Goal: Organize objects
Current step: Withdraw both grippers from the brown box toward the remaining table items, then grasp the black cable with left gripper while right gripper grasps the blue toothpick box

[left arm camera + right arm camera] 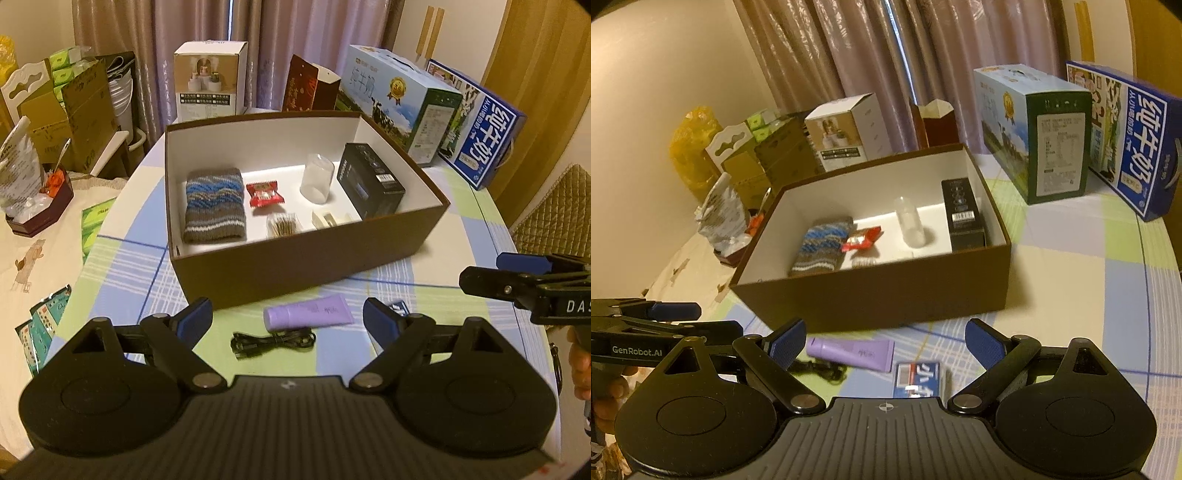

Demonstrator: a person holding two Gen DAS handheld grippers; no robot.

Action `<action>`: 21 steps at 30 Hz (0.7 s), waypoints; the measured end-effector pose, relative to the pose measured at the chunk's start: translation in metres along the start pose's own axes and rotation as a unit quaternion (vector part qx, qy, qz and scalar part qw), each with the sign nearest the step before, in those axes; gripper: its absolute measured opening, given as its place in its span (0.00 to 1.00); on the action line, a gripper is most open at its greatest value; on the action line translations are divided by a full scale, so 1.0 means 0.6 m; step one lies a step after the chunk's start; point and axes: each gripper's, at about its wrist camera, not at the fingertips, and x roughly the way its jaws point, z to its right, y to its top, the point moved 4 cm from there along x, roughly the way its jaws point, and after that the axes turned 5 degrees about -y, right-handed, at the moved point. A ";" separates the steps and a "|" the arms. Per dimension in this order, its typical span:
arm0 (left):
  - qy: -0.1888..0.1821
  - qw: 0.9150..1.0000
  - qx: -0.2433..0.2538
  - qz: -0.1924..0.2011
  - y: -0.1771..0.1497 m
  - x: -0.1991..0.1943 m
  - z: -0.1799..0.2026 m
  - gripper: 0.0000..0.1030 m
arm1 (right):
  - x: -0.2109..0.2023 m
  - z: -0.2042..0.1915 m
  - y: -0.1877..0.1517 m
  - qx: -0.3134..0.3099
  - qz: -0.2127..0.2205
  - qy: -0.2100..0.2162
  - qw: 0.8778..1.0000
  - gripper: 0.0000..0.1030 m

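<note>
An open brown box with a white inside stands mid-table. It holds a striped knitted piece, a red snack packet, a clear plastic cup, a black carton and a pack of cotton swabs. In front of the box lie a purple tube, a coiled black cable and a small blue packet. My left gripper hangs open just before the tube. My right gripper is open above the blue packet.
Two milk cartons, a white box and a dark red bag stand behind the brown box. Cardboard boxes crowd the left. Green tissue packs and sachets lie at left; a chair stands at right.
</note>
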 end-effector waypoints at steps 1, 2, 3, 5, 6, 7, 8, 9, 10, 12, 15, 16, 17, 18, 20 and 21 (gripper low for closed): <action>-0.001 1.000 0.000 -0.002 -0.005 -0.001 0.002 0.84 | -0.003 0.001 -0.005 0.000 -0.001 0.000 1.000 0.88; -0.001 1.000 -0.001 -0.003 -0.009 -0.002 0.004 0.84 | -0.006 0.001 -0.011 0.000 -0.003 0.000 1.000 0.88; -0.001 1.000 -0.002 -0.005 -0.014 -0.004 0.006 0.84 | -0.008 0.002 -0.015 0.001 -0.004 0.000 1.000 0.88; -0.001 1.000 -0.002 -0.007 -0.021 -0.006 0.010 0.84 | -0.012 0.003 -0.023 0.002 -0.008 0.000 1.000 0.88; -0.001 1.000 -0.002 -0.009 -0.024 -0.007 0.012 0.84 | -0.015 0.004 -0.026 0.002 -0.009 0.000 1.000 0.88; -0.001 1.000 -0.003 -0.011 -0.028 -0.007 0.015 0.84 | -0.018 0.005 -0.030 0.002 -0.010 -0.001 1.000 0.88; -0.002 1.000 -0.002 -0.012 -0.031 -0.008 0.018 0.84 | -0.020 0.006 -0.033 0.002 -0.011 0.000 1.000 0.88; -0.002 1.000 -0.002 -0.013 -0.035 -0.008 0.020 0.84 | -0.022 0.007 -0.036 0.002 -0.012 0.000 1.000 0.88; -0.002 1.000 -0.002 -0.014 -0.038 -0.008 0.023 0.84 | -0.024 0.008 -0.039 0.003 -0.014 0.000 1.000 0.88; -0.003 1.000 -0.003 -0.016 -0.045 -0.009 0.029 0.84 | -0.027 0.010 -0.046 0.002 -0.017 0.000 1.000 0.88; -0.002 1.000 -0.006 -0.022 -0.058 -0.009 0.033 0.84 | -0.029 0.013 -0.059 0.001 -0.024 0.000 1.000 0.88; -0.001 1.000 -0.007 -0.024 -0.062 -0.008 0.034 0.84 | -0.029 0.014 -0.063 0.001 -0.027 -0.001 1.000 0.88; 0.000 1.000 -0.008 -0.026 -0.066 -0.008 0.035 0.84 | -0.030 0.016 -0.067 0.001 -0.030 -0.001 1.000 0.88; 0.001 1.000 -0.010 -0.029 -0.072 -0.008 0.035 0.84 | -0.029 0.017 -0.071 0.001 -0.033 -0.002 0.999 0.88; 0.002 0.999 -0.013 -0.035 -0.082 -0.005 0.036 0.84 | -0.029 0.019 -0.079 0.001 -0.039 -0.002 0.999 0.88; 0.004 0.999 -0.014 -0.038 -0.086 -0.004 0.036 0.84 | -0.029 0.021 -0.084 0.000 -0.043 -0.002 0.999 0.88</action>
